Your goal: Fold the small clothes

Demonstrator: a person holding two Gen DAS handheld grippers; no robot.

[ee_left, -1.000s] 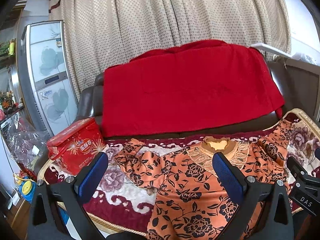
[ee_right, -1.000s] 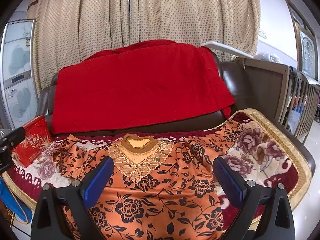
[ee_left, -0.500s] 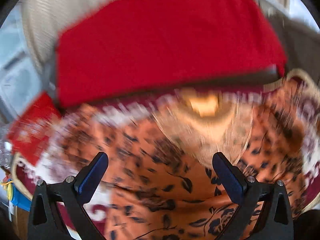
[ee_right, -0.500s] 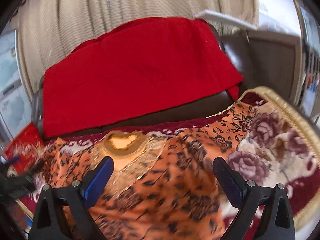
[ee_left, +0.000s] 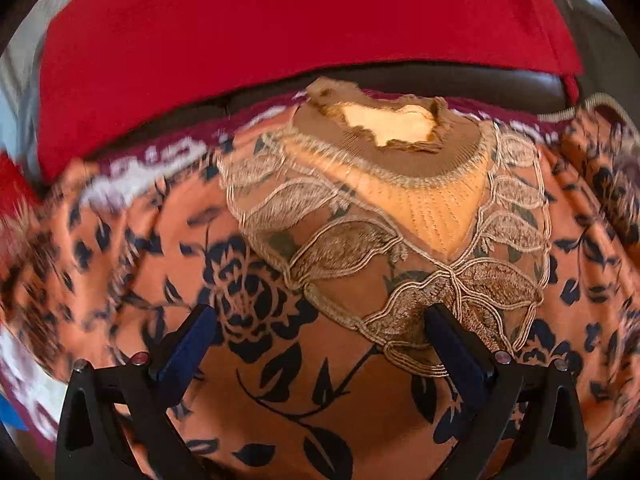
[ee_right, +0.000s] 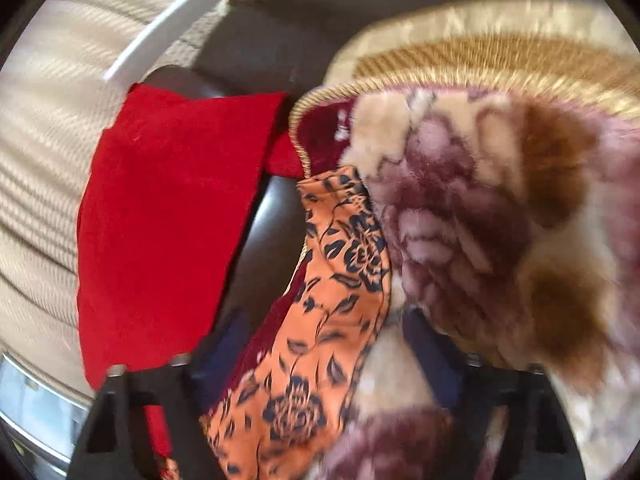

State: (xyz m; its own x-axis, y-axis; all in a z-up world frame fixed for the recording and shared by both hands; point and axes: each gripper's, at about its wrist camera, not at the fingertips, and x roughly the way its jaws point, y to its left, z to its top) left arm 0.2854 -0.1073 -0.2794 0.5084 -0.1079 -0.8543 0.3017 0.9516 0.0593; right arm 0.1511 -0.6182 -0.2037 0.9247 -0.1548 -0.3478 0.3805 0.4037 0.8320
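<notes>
1. Orange floral cloth, the garment's sleeve (ee_right: 340,320), is seen between the jaws of the right tongs (ee_right: 320,344), which have just been closing; through the blur, no firm pinch can be confirmed.
2. The left tongs (ee_left: 320,336) are held wide apart, lowered close over the garment (ee_left: 280,360), nothing gripped.
3. The garment is spread on the plush blanket (ee_right: 480,220) on the sofa, its collar (ee_left: 384,128) toward the red throw (ee_left: 280,32).
4. A first sleeve fold is judged to be starting.
</notes>
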